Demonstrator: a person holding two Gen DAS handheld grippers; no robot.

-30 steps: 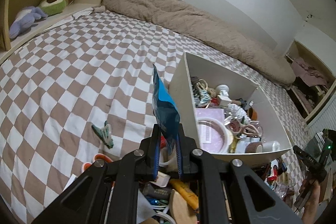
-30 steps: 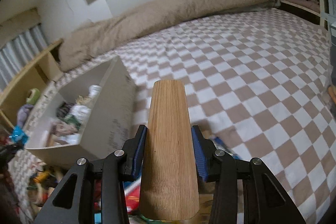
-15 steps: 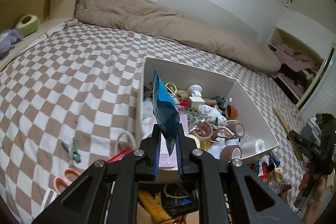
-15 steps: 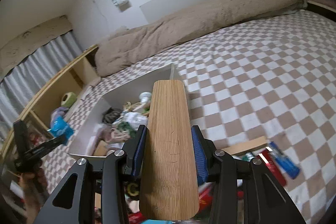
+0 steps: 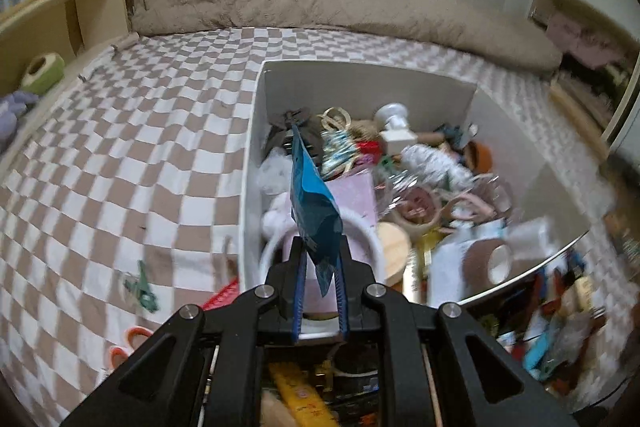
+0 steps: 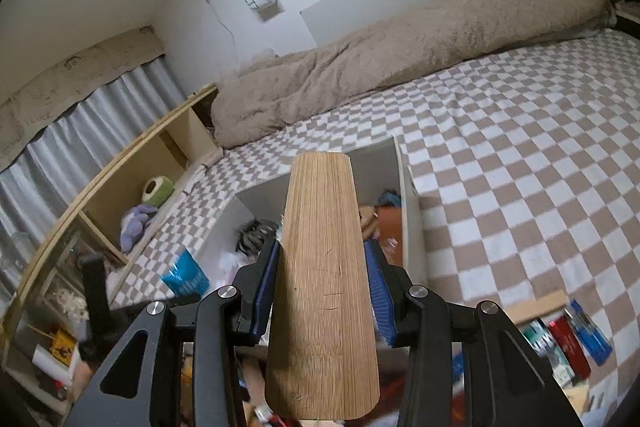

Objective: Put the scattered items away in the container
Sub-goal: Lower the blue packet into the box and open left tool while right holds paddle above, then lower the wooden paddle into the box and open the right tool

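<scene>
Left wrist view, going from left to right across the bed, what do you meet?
Orange-handled scissors → green clip → blue packet held in the left fingers → brown tape roll in the white box.

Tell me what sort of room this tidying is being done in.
Most likely a bedroom. The work happens on a bed covered by a brown-and-white checkered sheet, with a rumpled beige duvet bunched along the wall. A wooden bedside shelf holds plush toys, and the white storage box sits on the mattress.

A blue packet (image 5: 314,203) stands up on its edge over the white box (image 5: 248,187), which is full of small things. A long wooden board (image 6: 324,291) points toward 12 o'clock at the box (image 6: 408,203).
</scene>
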